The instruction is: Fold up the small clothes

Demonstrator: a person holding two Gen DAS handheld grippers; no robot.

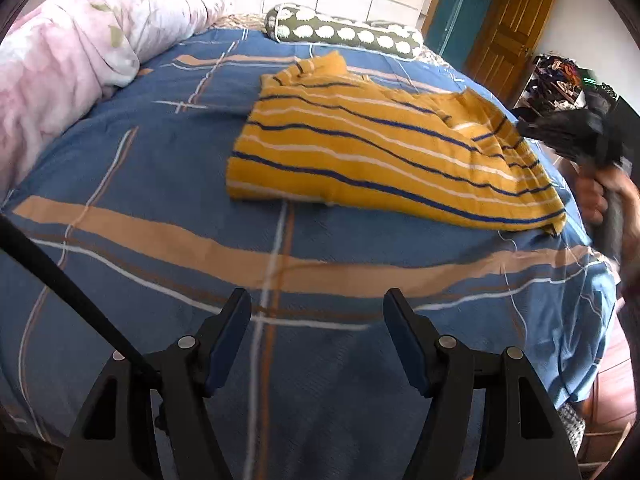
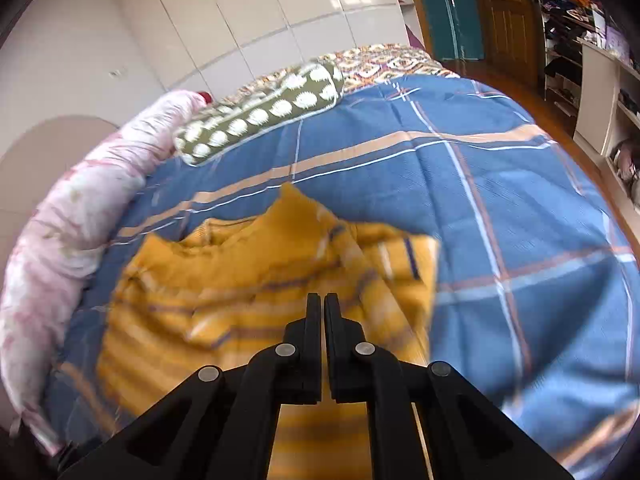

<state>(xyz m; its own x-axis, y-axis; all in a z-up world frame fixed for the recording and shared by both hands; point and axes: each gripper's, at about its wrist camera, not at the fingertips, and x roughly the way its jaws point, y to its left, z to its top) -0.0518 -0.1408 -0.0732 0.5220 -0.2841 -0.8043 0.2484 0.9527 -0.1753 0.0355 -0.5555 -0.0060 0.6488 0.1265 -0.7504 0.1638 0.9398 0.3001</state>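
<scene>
Lying partly folded on a bed (image 1: 132,248) with a blue plaid cover is a yellow striped shirt (image 1: 372,152). Left gripper (image 1: 318,308) jaws are held apart over bare cover; right gripper (image 2: 322,304) jaws are pressed together, empty, above the shirt. White wardrobe panels (image 2: 248,4) and a wooden door (image 1: 508,36) are seen behind.

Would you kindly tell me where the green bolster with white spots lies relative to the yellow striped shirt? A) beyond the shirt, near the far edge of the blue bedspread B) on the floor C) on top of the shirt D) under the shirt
A: the green bolster lies apart from the yellow striped shirt, farther back on the blue bedspread.
</scene>
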